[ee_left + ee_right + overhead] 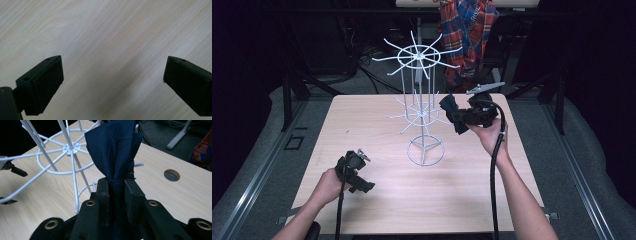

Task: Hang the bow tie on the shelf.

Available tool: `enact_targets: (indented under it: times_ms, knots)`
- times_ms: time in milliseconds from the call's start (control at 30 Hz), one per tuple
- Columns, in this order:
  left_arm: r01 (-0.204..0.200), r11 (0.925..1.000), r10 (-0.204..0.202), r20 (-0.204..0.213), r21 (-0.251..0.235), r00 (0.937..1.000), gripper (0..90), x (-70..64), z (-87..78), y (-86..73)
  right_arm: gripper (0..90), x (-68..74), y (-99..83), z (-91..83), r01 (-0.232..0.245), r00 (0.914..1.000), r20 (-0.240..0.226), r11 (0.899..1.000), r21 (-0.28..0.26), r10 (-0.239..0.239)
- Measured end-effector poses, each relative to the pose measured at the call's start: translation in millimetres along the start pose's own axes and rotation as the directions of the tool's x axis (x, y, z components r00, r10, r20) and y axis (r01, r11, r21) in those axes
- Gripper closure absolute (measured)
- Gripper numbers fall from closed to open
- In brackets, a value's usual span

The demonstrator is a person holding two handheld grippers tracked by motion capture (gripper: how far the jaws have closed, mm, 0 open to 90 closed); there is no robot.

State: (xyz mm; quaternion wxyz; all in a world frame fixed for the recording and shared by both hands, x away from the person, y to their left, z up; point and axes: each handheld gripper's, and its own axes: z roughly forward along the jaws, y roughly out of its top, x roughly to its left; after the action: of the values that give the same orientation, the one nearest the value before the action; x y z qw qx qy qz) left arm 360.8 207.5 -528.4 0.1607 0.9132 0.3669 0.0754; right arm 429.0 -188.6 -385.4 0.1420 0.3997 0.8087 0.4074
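We note a light wooden bench (377, 195) with a round cable hole in its top, seen in the right gripper view. On its middle stands a white wire rack (422, 107): a ring base, a thin upright post and two tiers of radiating prongs. Behind the bench hangs a red and blue plaid cloth (468, 37). We find no readable writing, brand or label on anything.

The right tongs (451, 116), raised just beside the rack's lower tier, are closed tight on a dark navy cloth (115, 150); the cloth is pinched between the jaws and fans out above them, close to the prongs.

The left tongs (112, 82) sit low over the near left part of the bench, jaws spread wide, with bare wood grain between them.
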Motion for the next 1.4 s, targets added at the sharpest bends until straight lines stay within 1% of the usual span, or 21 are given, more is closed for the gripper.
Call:
enact_targets:
  times_ms: [167, 200, 333, 400, 433, 533, 600, 633, 667, 700, 733, 800, 867, 967, 1033, 1067, 1167, 1233, 1267, 1333, 1400]
  knots:
    - [0.003, 1.0000, -0.003, -0.001, -0.002, 1.0000, 2.9, 0.1, 0.2, -0.1, 75.3, -3.7, -12.4, 9.6, -0.014, 0.9996, -0.025, 1.000, 0.019, 0.015]
    - [0.005, 1.0000, -0.005, -0.001, -0.003, 1.0000, 2.9, 0.3, 0.4, -0.1, 75.3, -4.6, -15.8, 12.6, -0.008, 0.9995, -0.032, 0.999, 0.032, 0.009]
    - [0.005, 1.0000, -0.005, 0.001, -0.003, 1.0000, 2.9, 0.2, 0.4, -0.1, 75.3, -5.2, -27.0, 22.7, -0.002, 0.9985, -0.054, 0.999, 0.053, 0.004]
    - [0.008, 1.0000, -0.008, 0.000, -0.002, 1.0000, 2.9, 0.1, 0.1, -0.4, 75.3, -6.0, -32.9, 28.2, -0.014, 0.9983, -0.056, 0.999, 0.052, 0.017]
    - [0.008, 1.0000, -0.008, 0.001, 0.002, 1.0000, 2.9, 0.4, -0.1, -0.5, 75.3, -6.0, -35.4, 30.7, -0.014, 0.9987, -0.049, 0.998, 0.059, 0.017]
    - [0.005, 1.0000, -0.005, -0.001, 0.004, 1.0000, 2.9, 0.8, -0.2, -0.8, 75.2, -3.5, -41.2, 40.1, 0.002, 0.9992, -0.039, 0.995, 0.100, 0.002]
    - [0.010, 0.9999, -0.010, -0.001, 0.005, 1.0000, 2.9, 0.6, 0.1, -0.9, 75.2, -3.3, -43.9, 45.0, 0.011, 0.9988, -0.048, 0.994, 0.107, -0.006]
    - [0.005, 0.9999, -0.005, -0.001, 0.009, 1.0000, 2.9, 0.7, 0.0, -0.8, 75.1, -3.0, -44.6, 46.4, 0.011, 0.9985, -0.054, 0.993, 0.116, -0.005]
    - [0.005, 0.9999, -0.005, -0.001, 0.010, 1.0000, 2.9, 0.6, 0.0, -0.7, 75.1, -2.5, -46.2, 49.0, 0.023, 0.9985, -0.052, 0.993, 0.119, -0.017]
    - [0.004, 0.9999, -0.004, -0.001, 0.010, 1.0000, 2.9, 0.5, 0.2, -0.7, 75.0, -1.8, -47.3, 50.8, 0.021, 0.9985, -0.053, 0.993, 0.118, -0.015]
    - [0.003, 0.9999, -0.003, -0.001, 0.012, 1.0000, 2.9, 0.5, 0.1, -0.6, 74.9, -1.5, -48.7, 53.2, 0.034, 0.9983, -0.052, 0.991, 0.127, -0.028]
    - [0.003, 0.9999, -0.003, 0.000, 0.011, 1.0000, 2.9, 0.5, 0.2, -0.8, 74.8, -0.7, -51.7, 56.8, 0.042, 0.9977, -0.058, 0.990, 0.136, -0.034]
    - [0.003, 0.9999, -0.003, -0.001, 0.011, 1.0000, 3.0, 0.7, 0.2, -0.9, 74.8, 0.2, -54.2, 60.0, 0.046, 0.9978, -0.054, 0.988, 0.149, -0.038]
    - [0.003, 0.9999, -0.003, -0.001, 0.010, 1.0000, 3.0, 0.8, -0.2, -1.1, 74.7, -0.3, -57.1, 64.1, 0.051, 0.9971, -0.064, 0.987, 0.150, -0.042]
    - [0.006, 1.0000, -0.006, -0.001, 0.004, 1.0000, 3.0, 0.1, -0.5, -1.5, 74.6, -1.2, -59.0, 67.1, 0.053, 0.9975, -0.054, 0.989, 0.137, -0.046]
    - [0.006, 1.0000, -0.006, -0.002, 0.004, 1.0000, 3.0, 0.0, -0.6, -1.6, 74.6, -1.3, -59.9, 68.4, 0.038, 0.9973, -0.067, 0.990, 0.137, -0.029]
    - [0.007, 1.0000, -0.007, -0.003, 0.007, 1.0000, 3.0, 0.1, -0.3, -1.5, 74.6, -1.2, -61.5, 71.3, 0.048, 0.9964, -0.076, 0.990, 0.129, -0.039]
    - [0.006, 1.0000, -0.006, -0.004, 0.006, 1.0000, 3.0, -0.3, -0.4, -1.4, 74.6, 1.6, -61.8, 74.4, 0.043, 0.9956, -0.088, 0.990, 0.134, -0.031]
    - [0.005, 1.0000, -0.005, -0.005, 0.006, 1.0000, 3.0, -0.4, -0.7, -1.3, 74.5, 2.8, -61.9, 75.8, 0.053, 0.9948, -0.093, 0.991, 0.124, -0.042]
    - [0.006, 1.0000, -0.006, -0.007, 0.005, 1.0000, 3.0, -0.7, -1.1, -1.4, 74.4, 4.9, -61.5, 79.1, 0.068, 0.9896, -0.134, 0.990, 0.122, -0.052]
    - [0.007, 1.0000, -0.007, -0.013, 0.003, 0.9999, 3.0, -1.0, -1.4, -2.0, 74.4, 6.3, -60.9, 81.3, 0.079, 0.9879, -0.142, 0.990, 0.115, -0.063]
